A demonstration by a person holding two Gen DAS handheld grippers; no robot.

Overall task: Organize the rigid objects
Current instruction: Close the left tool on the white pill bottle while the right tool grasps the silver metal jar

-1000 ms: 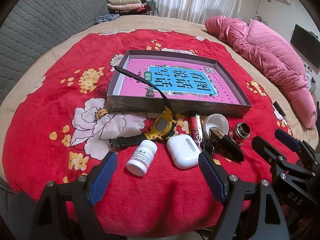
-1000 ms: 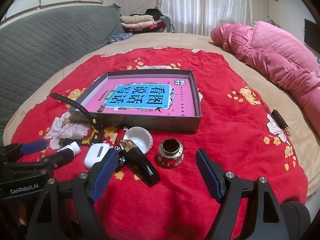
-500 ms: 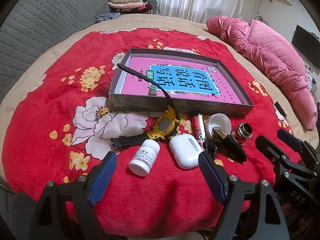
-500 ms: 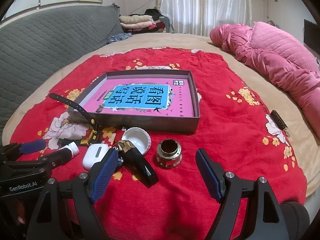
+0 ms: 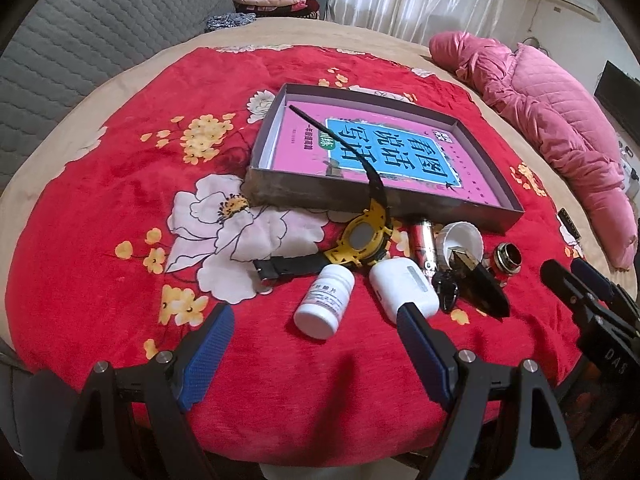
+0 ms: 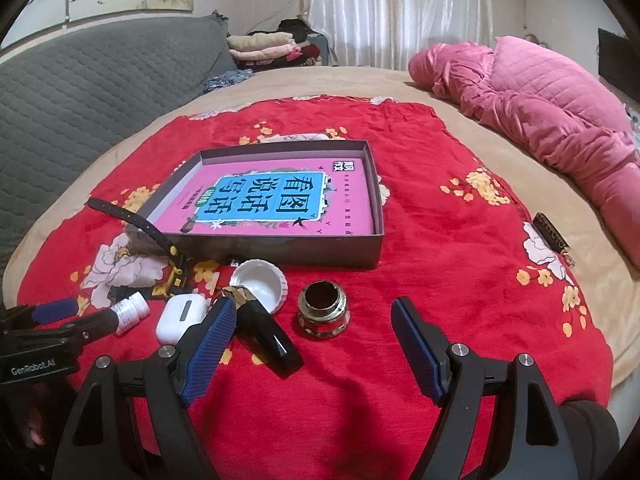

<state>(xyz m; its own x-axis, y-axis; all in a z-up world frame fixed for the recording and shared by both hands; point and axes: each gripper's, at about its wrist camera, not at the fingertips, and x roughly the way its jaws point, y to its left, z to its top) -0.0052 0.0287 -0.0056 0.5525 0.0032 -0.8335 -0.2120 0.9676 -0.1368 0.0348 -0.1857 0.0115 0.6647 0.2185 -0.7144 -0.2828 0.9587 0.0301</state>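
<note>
Both jaws wide open, empty; left gripper [image 5: 316, 344] faces pill bottle [image 5: 325, 301]; right gripper [image 6: 312, 344] near brass jar [image 6: 323, 310]; clear blanket [image 6: 460, 264] right of the box [image 6: 378, 216].

Bed [image 6: 500, 152] under a red floral blanket [image 5: 132, 200]; shallow box [image 5: 472, 216], watch [image 5: 360, 240], pill bottle [image 5: 324, 300], earbud case [image 5: 400, 284] on top.

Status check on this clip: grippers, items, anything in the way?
Left gripper open, empty; right gripper open, empty. Pill bottle, earbud case, small jar outside the box. Watch strap lies over box wall.
</note>
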